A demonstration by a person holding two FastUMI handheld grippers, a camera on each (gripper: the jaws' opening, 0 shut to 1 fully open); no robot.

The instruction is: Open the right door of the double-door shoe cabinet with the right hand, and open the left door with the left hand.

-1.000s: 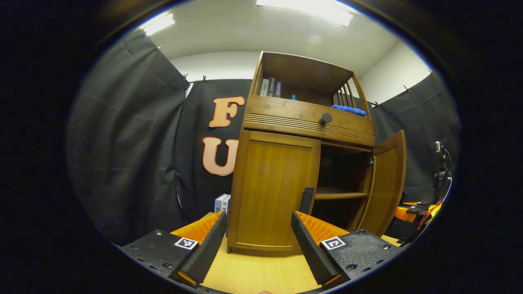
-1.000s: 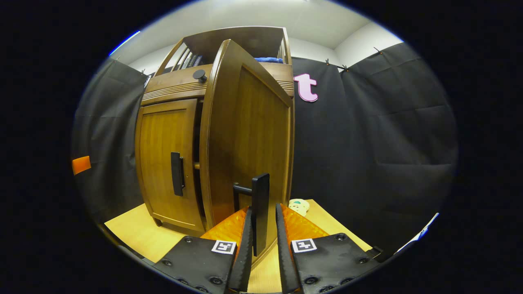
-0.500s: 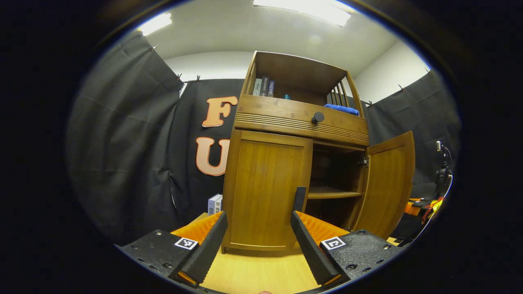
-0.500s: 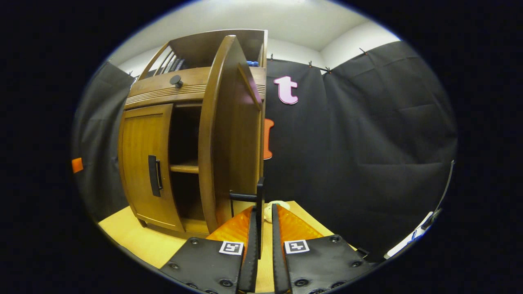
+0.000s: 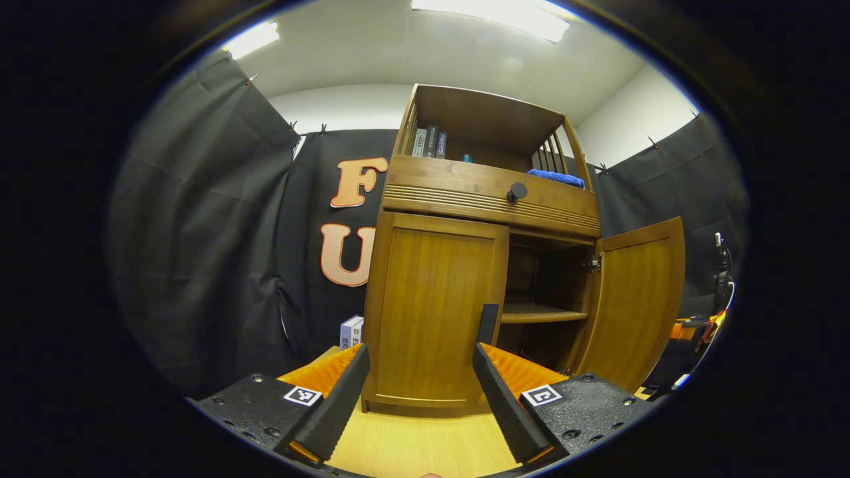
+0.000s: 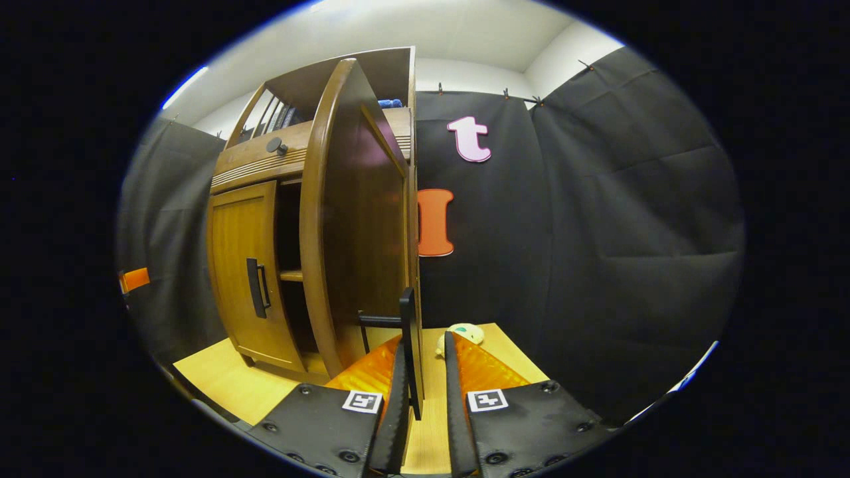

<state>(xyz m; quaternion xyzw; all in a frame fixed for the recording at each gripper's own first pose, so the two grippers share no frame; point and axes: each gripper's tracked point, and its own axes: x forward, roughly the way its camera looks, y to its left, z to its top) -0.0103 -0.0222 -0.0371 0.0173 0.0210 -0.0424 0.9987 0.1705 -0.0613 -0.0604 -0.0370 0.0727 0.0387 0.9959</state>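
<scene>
While your right tool [image 6: 425, 372] sits clamped on the black bar handle [image 6: 408, 345] of the swung-open right wooden door [image 6: 352, 219], your spread left tool [image 5: 418, 392] has yet to grip the shut left wooden door [image 5: 435, 312].

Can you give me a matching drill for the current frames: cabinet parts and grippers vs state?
1. right door
2. left door
3. left gripper
4. blue cloth

A. closed
B. on the top shelf
C. swung wide open
D. open, fingers apart before the cabinet

Pairs: 1-C, 2-A, 3-D, 4-B
</scene>
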